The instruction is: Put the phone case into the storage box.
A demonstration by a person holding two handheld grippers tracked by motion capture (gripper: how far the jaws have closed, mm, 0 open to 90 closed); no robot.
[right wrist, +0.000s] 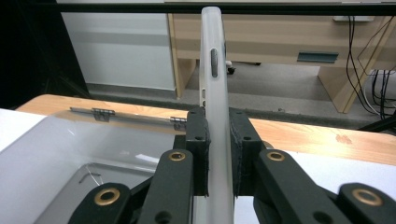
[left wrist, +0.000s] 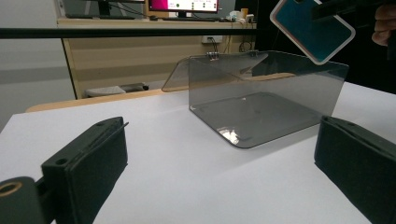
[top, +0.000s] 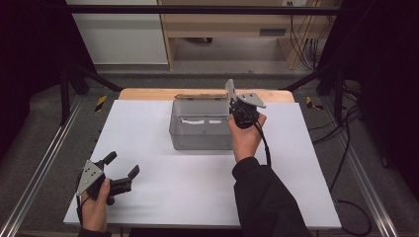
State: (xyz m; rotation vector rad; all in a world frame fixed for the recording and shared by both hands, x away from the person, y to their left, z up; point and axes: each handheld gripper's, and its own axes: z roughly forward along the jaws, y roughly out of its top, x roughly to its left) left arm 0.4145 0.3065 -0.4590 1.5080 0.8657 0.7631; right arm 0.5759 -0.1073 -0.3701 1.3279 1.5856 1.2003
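A smoky clear plastic box (top: 200, 140) stands open at the middle back of the white table, its lid (left wrist: 187, 74) tipped back on hinges. My right gripper (top: 236, 101) hovers over the box's right end, shut on a phone in a white case (top: 230, 91). In the right gripper view the phone (right wrist: 215, 93) stands on edge between the pads of this gripper (right wrist: 218, 140), above the box (right wrist: 70, 154). The left gripper view shows its teal face (left wrist: 312, 29) tilted above the box (left wrist: 266, 100). My left gripper (top: 123, 164) rests at the front left, open and empty (left wrist: 219, 177).
The white tabletop (top: 158, 163) has bare room between the box and the left gripper. A wooden strip (top: 143, 94) runs along its far edge. Metal frame rails (top: 44, 158) flank both sides, and cables (top: 346, 148) trail on the floor at right.
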